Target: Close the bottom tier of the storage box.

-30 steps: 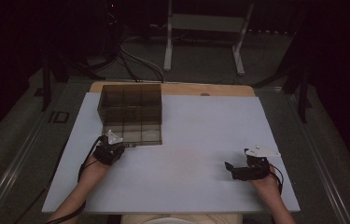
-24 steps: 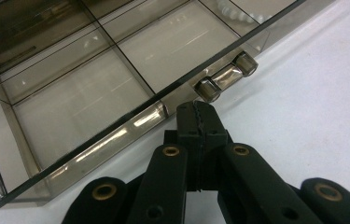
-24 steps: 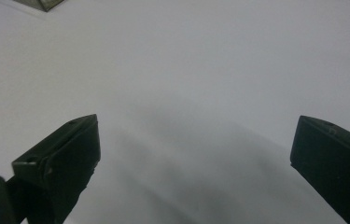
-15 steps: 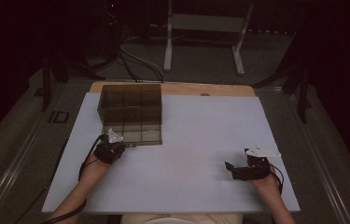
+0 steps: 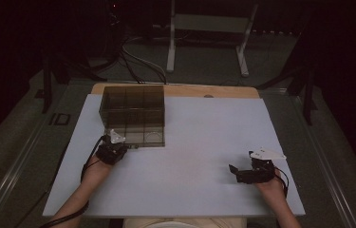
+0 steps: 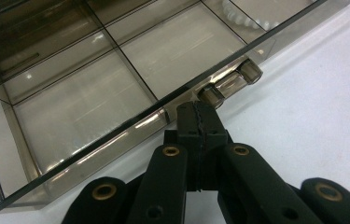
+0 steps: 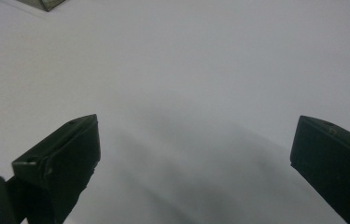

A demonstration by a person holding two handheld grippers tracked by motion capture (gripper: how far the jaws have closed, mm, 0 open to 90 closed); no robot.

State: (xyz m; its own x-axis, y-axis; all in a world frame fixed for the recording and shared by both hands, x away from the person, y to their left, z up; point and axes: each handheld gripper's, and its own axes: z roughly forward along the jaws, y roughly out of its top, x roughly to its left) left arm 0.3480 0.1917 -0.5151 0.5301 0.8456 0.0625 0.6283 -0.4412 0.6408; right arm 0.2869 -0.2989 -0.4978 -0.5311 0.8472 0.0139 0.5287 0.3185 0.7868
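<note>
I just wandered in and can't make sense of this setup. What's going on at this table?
A person sits at a white table with a handheld gripper in each hand. The left gripper, jaws pressed together, is at the front edge of a smoky transparent compartment box, right beside its small latch. The box's lid stands open. The right gripper rests apart on the bare table with its jaws wide open, holding nothing.
</note>
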